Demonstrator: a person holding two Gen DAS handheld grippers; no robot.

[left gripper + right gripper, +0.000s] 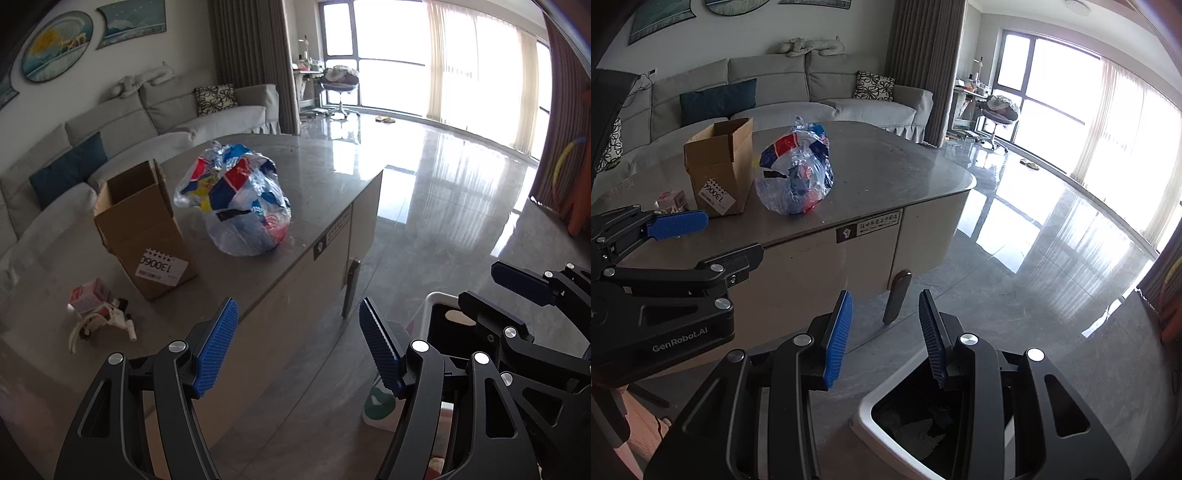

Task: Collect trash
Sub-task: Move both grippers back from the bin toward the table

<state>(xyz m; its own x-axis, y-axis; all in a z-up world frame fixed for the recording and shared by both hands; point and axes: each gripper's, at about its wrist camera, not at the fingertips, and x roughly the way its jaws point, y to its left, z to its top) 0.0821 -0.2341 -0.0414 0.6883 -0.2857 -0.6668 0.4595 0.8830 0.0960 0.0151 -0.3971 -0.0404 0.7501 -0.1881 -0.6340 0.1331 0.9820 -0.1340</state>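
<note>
A clear plastic bag point(240, 206) point(796, 177) stuffed with colourful wrappers sits on the grey table point(325, 177) point(886, 173). Left of it stands an open cardboard box point(142, 229) point(718, 173). A small pink carton point(90, 295) and a white plastic piece point(107, 321) lie nearer the table's left end. My left gripper point(299, 350) point(713, 240) hangs open and empty over the table's near edge. My right gripper point(885, 339) point(480, 282) is open and empty above a white bin with a black liner point(886, 406) point(436, 306) on the floor.
The table's cabinet front point(864, 258) faces me, with a handle point(897, 295) low down. A grey sofa point(812, 88) stands behind the table. Glossy floor point(1034, 277) stretches right toward the windows. A green and white item point(380, 406) lies by the bin.
</note>
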